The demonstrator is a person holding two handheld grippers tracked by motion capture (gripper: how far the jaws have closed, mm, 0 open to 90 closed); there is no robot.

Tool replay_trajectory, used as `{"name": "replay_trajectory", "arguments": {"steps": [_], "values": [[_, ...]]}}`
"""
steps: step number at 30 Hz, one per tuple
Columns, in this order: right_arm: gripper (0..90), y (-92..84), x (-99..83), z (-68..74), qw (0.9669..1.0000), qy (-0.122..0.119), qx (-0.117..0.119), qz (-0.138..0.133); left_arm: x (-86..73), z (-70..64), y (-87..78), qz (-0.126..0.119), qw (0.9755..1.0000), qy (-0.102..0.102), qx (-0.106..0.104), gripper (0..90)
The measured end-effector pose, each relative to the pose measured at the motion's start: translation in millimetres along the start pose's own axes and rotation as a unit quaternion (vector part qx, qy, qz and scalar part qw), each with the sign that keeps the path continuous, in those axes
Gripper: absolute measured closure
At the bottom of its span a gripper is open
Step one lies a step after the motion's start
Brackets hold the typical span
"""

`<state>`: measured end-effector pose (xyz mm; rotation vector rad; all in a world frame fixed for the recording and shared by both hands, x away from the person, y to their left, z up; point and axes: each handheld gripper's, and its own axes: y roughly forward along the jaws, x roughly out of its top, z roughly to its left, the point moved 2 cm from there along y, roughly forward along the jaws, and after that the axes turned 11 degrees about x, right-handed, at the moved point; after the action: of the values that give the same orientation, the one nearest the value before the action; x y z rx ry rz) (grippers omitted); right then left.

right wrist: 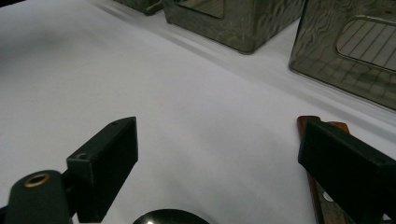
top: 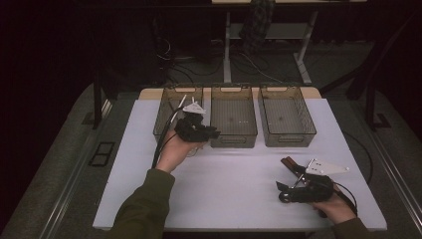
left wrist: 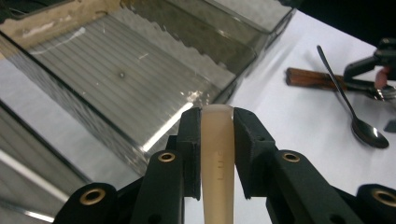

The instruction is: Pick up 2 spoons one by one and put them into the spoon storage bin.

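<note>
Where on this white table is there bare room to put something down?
The white table is bare between the left gripper and right gripper, and along its left edge. It is crowded at the back by three bins, and around the spoon.

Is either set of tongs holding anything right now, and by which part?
Left tongs clamp a pale beige utensil handle; its other end is hidden. Right tongs stand open, empty.

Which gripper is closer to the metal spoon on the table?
Right. The right gripper rests beside the spoon, jaws open. The left gripper is far off by the bins, holding a pale handle.
</note>
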<state>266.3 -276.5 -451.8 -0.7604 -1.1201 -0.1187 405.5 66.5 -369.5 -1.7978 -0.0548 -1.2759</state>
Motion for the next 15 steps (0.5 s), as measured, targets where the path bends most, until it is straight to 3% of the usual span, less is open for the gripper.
{"name": "replay_trajectory", "arguments": {"steps": [15], "values": [[11.5, -3.4, 0.9, -0.2, 1.0000, 0.003, 0.000, -0.008, 35.7, 12.3, 24.0, -0.011, 0.9998, -0.005, 0.015, 72.8]]}}
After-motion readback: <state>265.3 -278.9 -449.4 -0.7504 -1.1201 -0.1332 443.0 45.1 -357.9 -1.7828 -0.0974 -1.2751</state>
